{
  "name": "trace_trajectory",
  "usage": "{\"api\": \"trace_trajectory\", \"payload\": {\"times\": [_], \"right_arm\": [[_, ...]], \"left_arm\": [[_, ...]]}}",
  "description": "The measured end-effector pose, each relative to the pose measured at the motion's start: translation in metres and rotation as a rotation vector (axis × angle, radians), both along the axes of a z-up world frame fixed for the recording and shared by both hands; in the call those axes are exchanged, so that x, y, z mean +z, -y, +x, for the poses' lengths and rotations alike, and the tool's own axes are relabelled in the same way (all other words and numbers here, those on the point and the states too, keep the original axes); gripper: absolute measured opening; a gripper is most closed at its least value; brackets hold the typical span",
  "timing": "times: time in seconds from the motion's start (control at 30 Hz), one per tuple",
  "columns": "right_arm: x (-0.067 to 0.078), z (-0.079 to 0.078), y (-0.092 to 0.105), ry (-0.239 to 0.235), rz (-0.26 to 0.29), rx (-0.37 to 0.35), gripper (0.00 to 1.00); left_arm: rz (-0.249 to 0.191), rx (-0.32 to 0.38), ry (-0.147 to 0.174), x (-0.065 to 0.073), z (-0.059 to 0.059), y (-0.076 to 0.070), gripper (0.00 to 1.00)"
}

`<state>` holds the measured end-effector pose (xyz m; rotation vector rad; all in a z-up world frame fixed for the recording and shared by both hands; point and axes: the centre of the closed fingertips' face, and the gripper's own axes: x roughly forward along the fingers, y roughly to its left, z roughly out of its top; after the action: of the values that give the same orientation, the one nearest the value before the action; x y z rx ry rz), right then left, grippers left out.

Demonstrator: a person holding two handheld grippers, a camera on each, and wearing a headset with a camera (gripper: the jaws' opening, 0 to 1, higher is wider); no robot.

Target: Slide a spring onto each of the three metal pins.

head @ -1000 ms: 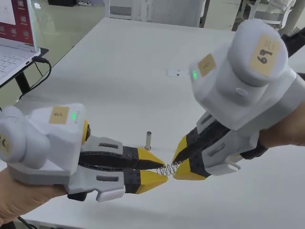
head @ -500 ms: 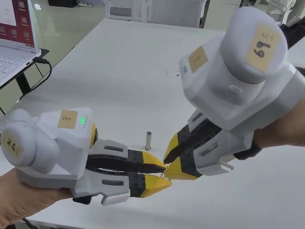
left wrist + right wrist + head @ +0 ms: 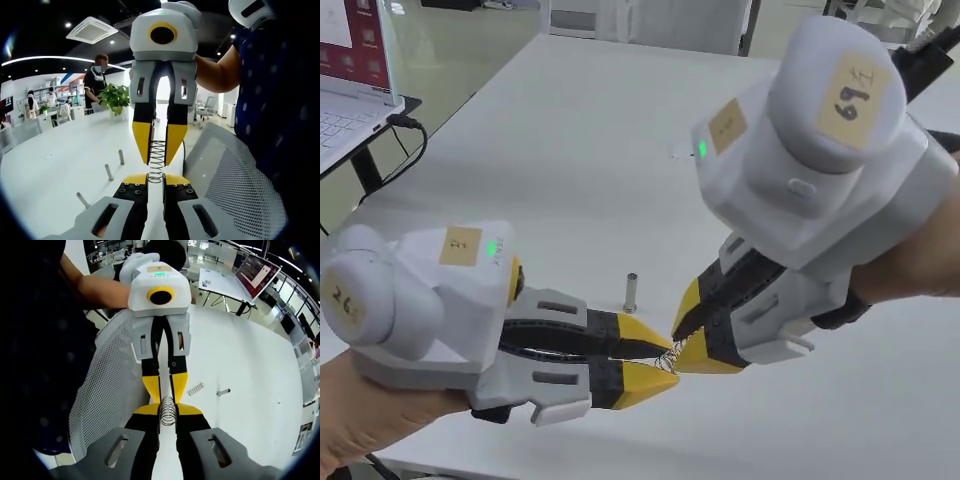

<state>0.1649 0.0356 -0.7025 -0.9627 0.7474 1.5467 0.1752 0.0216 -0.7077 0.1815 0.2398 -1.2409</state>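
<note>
Here left tool (image 3: 156, 179), right tool (image 3: 168, 412) pinch coiled spring (image 3: 157, 159).

The spring (image 3: 666, 355) is thin, shiny metal wire. The pin (image 3: 631, 292) near the spring is dull grey metal. The desk (image 3: 560, 150) below the spring is smooth, matt white.

The left gripper (image 3: 670, 362) is sitting low at the near left over the table (image 3: 570, 150), and the right gripper (image 3: 677, 346) is hanging higher at the right, tips facing tips. A spring (image 3: 666, 355) is bridging the two, each end sitting pinched between one pair of jaws. In the left gripper view, three pins are standing upright in a row left of the spring: near pin (image 3: 83, 200), middle pin (image 3: 108, 172), far pin (image 3: 121, 156). In the right gripper view, a loose spring (image 3: 195, 388) is lying on the table right of the jaws. A laptop (image 3: 340, 60) is sitting beyond the table's left edge.
</note>
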Motion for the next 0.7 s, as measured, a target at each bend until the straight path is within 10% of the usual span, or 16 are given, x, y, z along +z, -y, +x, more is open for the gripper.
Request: {"api": "trace_trajectory", "payload": {"times": [0.7], "right_arm": [[0.000, 0.028, 0.020, 0.020, -0.056, -0.065, 0.08]], "left_arm": [[-0.018, 0.059, -0.028, 0.001, 0.007, -0.011, 0.18]]}}
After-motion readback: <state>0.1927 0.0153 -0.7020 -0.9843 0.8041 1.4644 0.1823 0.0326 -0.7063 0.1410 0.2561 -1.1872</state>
